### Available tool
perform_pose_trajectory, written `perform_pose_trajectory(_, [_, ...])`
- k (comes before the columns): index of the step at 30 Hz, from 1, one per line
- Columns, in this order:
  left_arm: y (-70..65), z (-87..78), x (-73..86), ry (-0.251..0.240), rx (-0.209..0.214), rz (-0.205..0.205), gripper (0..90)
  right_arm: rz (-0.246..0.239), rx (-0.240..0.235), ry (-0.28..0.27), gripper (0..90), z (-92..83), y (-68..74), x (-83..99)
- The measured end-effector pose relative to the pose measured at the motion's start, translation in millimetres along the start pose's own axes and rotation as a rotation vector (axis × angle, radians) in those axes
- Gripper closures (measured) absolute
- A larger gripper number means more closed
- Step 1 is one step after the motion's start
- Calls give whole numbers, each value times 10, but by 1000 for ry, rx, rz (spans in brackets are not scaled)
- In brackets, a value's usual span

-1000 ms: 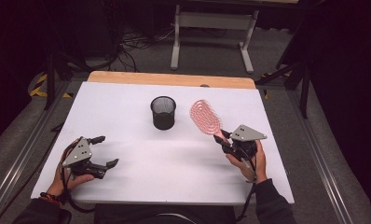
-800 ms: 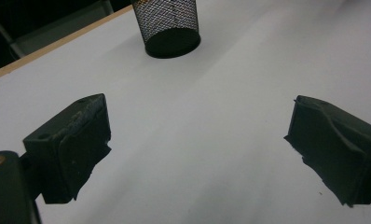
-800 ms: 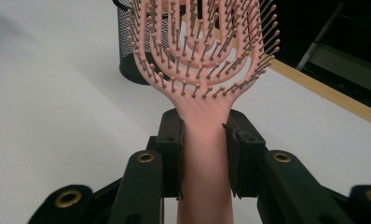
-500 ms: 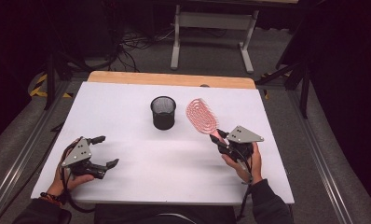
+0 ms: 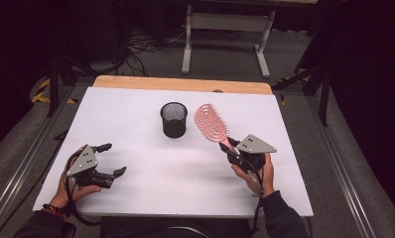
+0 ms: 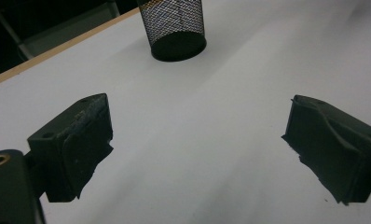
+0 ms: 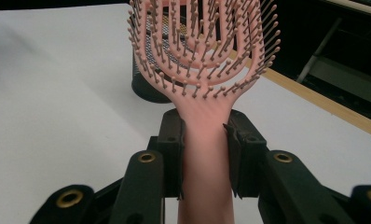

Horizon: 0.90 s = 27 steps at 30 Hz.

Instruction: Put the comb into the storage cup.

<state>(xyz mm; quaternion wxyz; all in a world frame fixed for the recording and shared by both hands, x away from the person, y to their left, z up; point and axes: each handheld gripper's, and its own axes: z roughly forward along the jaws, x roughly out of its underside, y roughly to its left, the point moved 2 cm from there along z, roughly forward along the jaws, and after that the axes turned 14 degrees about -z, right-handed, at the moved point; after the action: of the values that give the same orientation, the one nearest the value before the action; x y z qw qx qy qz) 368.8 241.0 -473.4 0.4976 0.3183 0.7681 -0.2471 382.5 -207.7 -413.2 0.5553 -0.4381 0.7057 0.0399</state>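
A pink vented hairbrush [image 5: 211, 123] is held above the white table, its head tilted up and toward the black mesh cup [image 5: 174, 119]. My right gripper [image 5: 231, 148] is shut on the brush's handle [image 7: 206, 154]; in the right gripper view both pads clamp the handle and the bristled head [image 7: 202, 44] rises in front of the mesh cup [image 7: 148, 86]. My left gripper [image 5: 112, 159] rests at the table's front left, jaws wide open with nothing between them. Beyond its fingers [image 6: 79, 140] stands the mesh cup [image 6: 174, 25].
The white table top [image 5: 136, 109] has a wooden strip [image 5: 180, 84] along its far edge. Behind it stand a grey metal stand [image 5: 225, 29] and cables on the floor. Dark frame legs flank both sides.
My right hand has carried the brush a little to the left, so its head is now closer to the mesh cup. The left gripper has stayed put.
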Motion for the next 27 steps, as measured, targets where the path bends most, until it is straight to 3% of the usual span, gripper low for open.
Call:
perform_pose_trajectory(7, [-21,35,-13,4,7,2,83,1,-6,-11,696,35,65,-31])
perform_pose_trajectory(14, [-66,105,-61,-9,15,-29,88,-10,-11,-19,696,105,157,-64])
perform_pose_trajectory(18, [-67,129,-126,-45,25,-71,100,-6,-18,-22,696,145,191,-82])
perform_pose_trajectory(27, [-166,254,-332,-74,55,-77,109,-23,-15,-36,696,241,308,-152])
